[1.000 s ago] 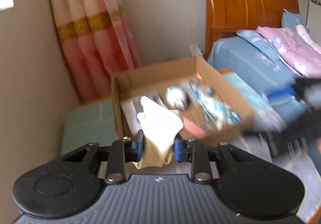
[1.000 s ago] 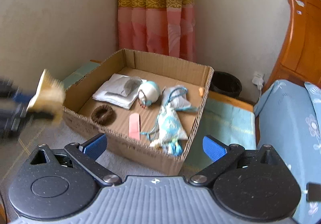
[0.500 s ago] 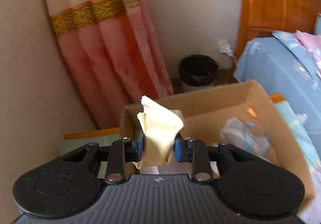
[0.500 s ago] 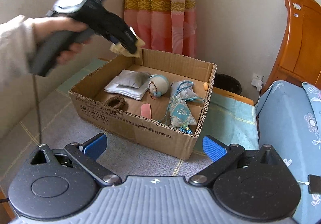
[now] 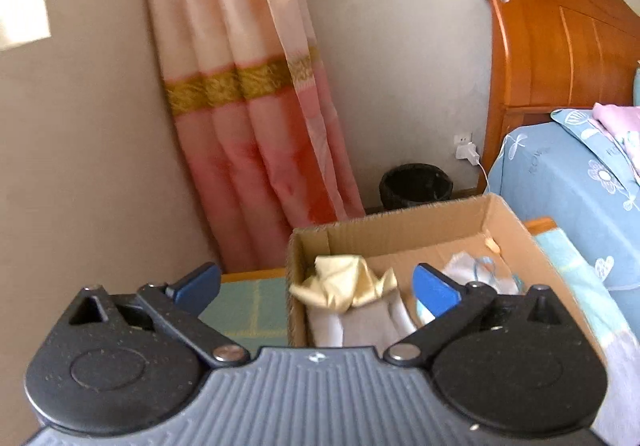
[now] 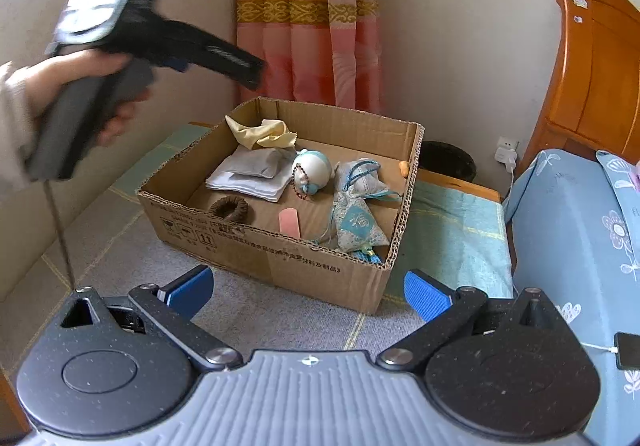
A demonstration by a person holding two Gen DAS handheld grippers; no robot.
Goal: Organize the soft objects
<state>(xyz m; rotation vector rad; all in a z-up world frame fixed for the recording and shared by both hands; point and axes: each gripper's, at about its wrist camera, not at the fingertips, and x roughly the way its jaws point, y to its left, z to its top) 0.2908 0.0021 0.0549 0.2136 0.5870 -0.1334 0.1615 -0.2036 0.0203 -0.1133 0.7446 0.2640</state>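
Note:
A pale yellow cloth (image 5: 344, 282) lies crumpled in the back left corner of the open cardboard box (image 5: 400, 230); it also shows in the right wrist view (image 6: 262, 134). My left gripper (image 5: 316, 286) is open and empty, held above that corner; the right wrist view shows it (image 6: 244, 70) in a hand above the box (image 6: 272, 250). The box holds grey and white folded cloths (image 6: 252, 170), a white and blue ball (image 6: 314, 168), patterned sachets (image 6: 358, 210), a brown hair tie (image 6: 230, 208) and a pink strip (image 6: 287, 220). My right gripper (image 6: 308, 294) is open and empty, in front of the box.
The box sits on a grey carpet (image 6: 240, 306) beside a teal mat (image 6: 452, 222). A bed with blue bedding (image 6: 576, 230) and a wooden headboard (image 6: 600, 66) stands on the right. A pink curtain (image 6: 308, 18) and a black bin (image 6: 448, 162) are behind the box.
My left gripper opened and let go of the yellow cloth, which now lies in the box's back left corner. The left gripper has risen. The right gripper stayed open.

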